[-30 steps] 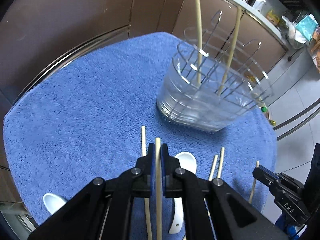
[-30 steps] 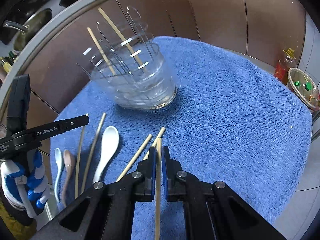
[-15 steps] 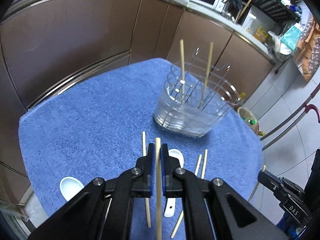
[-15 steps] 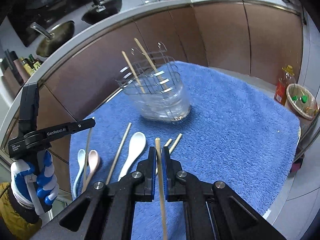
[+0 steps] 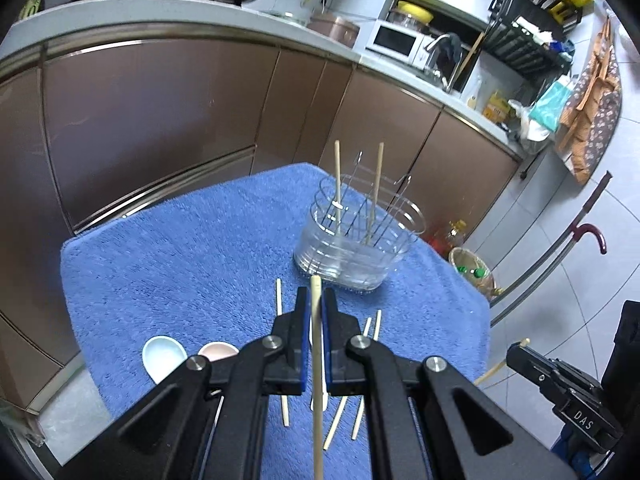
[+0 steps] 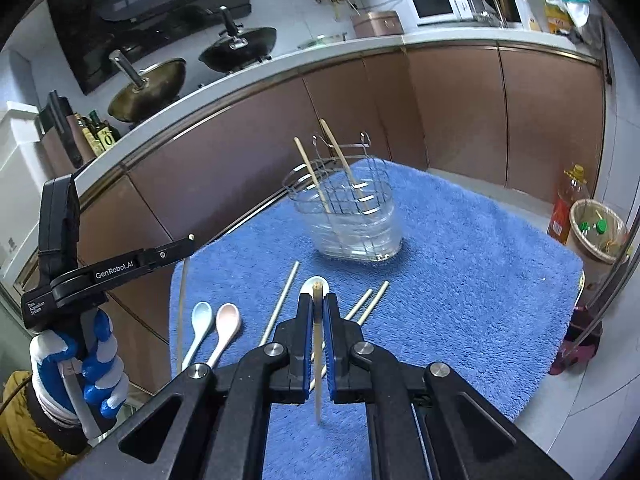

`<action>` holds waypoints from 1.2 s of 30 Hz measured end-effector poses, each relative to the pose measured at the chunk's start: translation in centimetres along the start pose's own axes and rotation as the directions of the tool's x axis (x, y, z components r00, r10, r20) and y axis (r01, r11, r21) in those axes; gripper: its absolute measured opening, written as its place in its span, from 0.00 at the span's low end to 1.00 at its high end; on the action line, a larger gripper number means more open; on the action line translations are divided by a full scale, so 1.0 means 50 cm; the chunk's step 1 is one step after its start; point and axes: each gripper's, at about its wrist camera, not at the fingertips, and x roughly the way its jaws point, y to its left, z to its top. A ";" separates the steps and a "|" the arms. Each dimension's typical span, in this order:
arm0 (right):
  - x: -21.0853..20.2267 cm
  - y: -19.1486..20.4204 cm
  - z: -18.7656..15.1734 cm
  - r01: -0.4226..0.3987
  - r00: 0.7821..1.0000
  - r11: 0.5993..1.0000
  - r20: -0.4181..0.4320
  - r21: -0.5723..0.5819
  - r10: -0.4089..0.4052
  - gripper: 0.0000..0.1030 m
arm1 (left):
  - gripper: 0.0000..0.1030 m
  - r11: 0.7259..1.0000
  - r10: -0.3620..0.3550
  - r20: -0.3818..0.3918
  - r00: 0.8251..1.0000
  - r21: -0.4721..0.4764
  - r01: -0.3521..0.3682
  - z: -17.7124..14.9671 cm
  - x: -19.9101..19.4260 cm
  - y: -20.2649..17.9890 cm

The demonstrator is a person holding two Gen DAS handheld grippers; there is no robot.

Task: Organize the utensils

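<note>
My left gripper (image 5: 316, 300) is shut on a wooden chopstick (image 5: 317, 360) that runs up between its blue pads. My right gripper (image 6: 316, 304) is shut the same way on a second chopstick (image 6: 318, 364). Both hang well above the blue towel (image 5: 180, 260). Ahead stands the clear utensil holder (image 5: 352, 248) with a wire insert; two chopsticks (image 5: 338, 176) stand upright in it. Loose chopsticks (image 6: 282, 304) lie on the towel with a light blue spoon (image 6: 200, 320), a pink spoon (image 6: 226, 320) and a white spoon (image 6: 307, 286) partly hidden by my fingers.
Brown cabinets (image 5: 160, 120) and a counter with woks ring the towel's far side. On the floor to the right are a waste basket (image 6: 596, 228) and an oil bottle (image 6: 568, 200). A gloved hand (image 6: 80, 372) carries the left gripper at the right view's left edge.
Both grippers have risen and drawn back from the towel, each still clamped on its chopstick. The holder now looks smaller and farther off, and more of the counter shows.
</note>
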 end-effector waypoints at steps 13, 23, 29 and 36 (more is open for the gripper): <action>-0.112 0.060 0.009 -0.035 0.991 0.997 0.124 -0.072 0.044 0.05 | 0.04 0.999 -0.028 0.148 0.989 -0.011 0.030 0.003 -0.138 -0.021; -0.175 0.077 0.012 -0.068 0.975 0.992 0.204 -0.101 0.088 0.05 | 0.04 0.998 -0.064 0.242 0.968 -0.009 0.068 -0.001 -0.203 -0.046; -0.178 0.079 0.023 -0.064 0.971 0.991 0.224 -0.115 0.088 0.05 | 0.04 0.998 -0.064 0.278 0.958 0.010 0.064 0.012 -0.208 -0.068; -0.168 0.065 0.078 -0.065 0.961 0.990 0.261 -0.122 0.095 0.05 | 0.04 0.996 -0.089 0.320 0.943 0.027 0.085 0.086 -0.184 -0.101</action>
